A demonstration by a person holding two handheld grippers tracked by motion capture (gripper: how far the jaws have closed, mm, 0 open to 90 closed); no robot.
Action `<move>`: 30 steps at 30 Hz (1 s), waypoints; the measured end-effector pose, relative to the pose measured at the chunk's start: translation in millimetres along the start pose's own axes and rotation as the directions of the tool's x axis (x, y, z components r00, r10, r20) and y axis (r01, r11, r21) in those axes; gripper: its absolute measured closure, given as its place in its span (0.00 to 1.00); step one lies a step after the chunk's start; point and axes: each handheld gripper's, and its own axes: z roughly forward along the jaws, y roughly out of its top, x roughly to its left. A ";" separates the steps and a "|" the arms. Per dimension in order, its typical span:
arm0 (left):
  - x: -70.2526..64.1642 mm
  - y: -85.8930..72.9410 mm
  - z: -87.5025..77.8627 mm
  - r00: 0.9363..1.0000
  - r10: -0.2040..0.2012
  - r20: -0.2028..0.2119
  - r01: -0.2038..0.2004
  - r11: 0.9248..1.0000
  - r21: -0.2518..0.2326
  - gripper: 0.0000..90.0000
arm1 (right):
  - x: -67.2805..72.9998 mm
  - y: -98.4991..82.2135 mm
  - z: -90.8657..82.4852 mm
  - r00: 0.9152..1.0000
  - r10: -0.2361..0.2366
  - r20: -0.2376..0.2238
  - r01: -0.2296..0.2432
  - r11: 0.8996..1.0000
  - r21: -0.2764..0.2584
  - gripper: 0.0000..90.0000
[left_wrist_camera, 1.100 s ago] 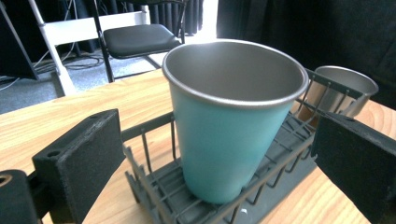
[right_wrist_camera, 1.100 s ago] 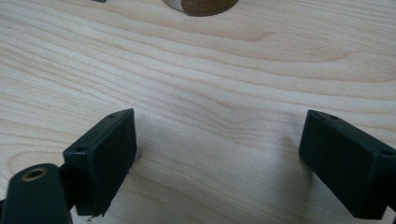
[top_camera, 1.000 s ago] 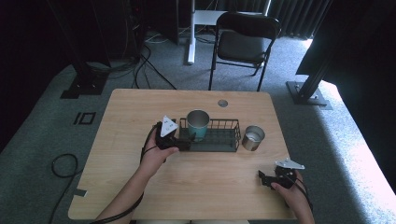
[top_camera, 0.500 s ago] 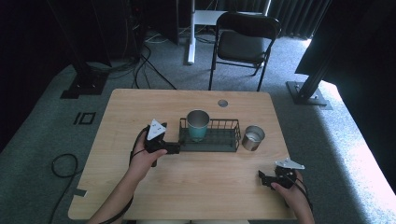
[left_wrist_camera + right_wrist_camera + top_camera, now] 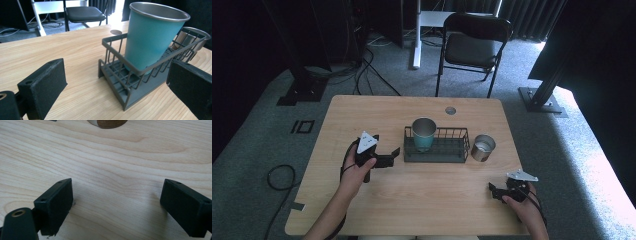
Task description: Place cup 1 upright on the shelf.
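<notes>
A person's left gripper (image 5: 391, 156) hovers just left of a wire rack (image 5: 436, 148) at the middle of a wooden table (image 5: 362, 110), its jaws spread wide and holding nothing. A teal cup (image 5: 424, 134) stands upright in the rack's left end, leaning a little against the wire in the left gripper view. A bare metal cup (image 5: 483, 148) sits on the table just beside the rack's right end. The right gripper (image 5: 495, 191) rests low near the table's front right corner, well apart from both cups, jaws likewise wide and empty. The risk ahead appears plain: a jaw could catch the rack's rim and drag it, tipping the teal cup or knocking the metal one.
</notes>
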 end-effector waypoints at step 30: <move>36.0 -50.4 -44.1 1.000 -0.022 0.015 0.020 0.995 0.093 0.04 | 0.0 0.0 0.0 1.000 0.000 0.000 0.000 1.000 0.000 0.12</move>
